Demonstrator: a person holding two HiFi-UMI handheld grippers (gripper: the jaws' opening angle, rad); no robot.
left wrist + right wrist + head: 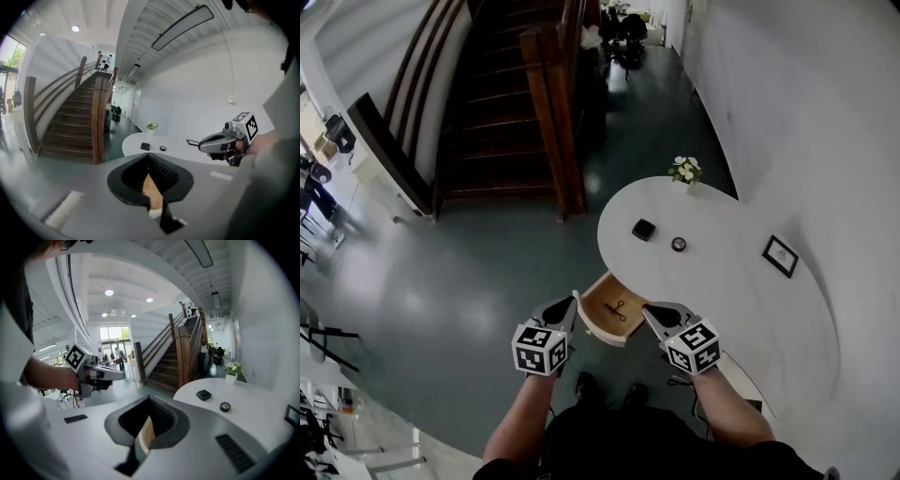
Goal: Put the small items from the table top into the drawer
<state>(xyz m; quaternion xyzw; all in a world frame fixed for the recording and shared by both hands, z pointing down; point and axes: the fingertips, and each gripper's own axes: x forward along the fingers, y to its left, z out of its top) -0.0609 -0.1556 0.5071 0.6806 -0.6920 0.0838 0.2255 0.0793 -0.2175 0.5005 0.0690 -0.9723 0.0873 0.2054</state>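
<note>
Left gripper [566, 307] and right gripper [652, 312] hover low in the frame on either side of the open drawer [596, 302]. Both have their jaws pinched together with nothing in them, looks like they're between trips. The black box [644, 229] and round thing [679, 244] sit on the white table [722, 291] right of centre, waiting to be grabbed.

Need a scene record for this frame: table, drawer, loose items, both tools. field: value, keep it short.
table: white, rounded top
drawer: pulled open at the table's near edge
in drawer: one thin dark item, too small to identify
small items on table: black square item; small round item
other things on table: framed picture; white flowers
left tool: jaws together, empty, by the drawer's left side
right tool: jaws together, empty, by the drawer's right side
</note>
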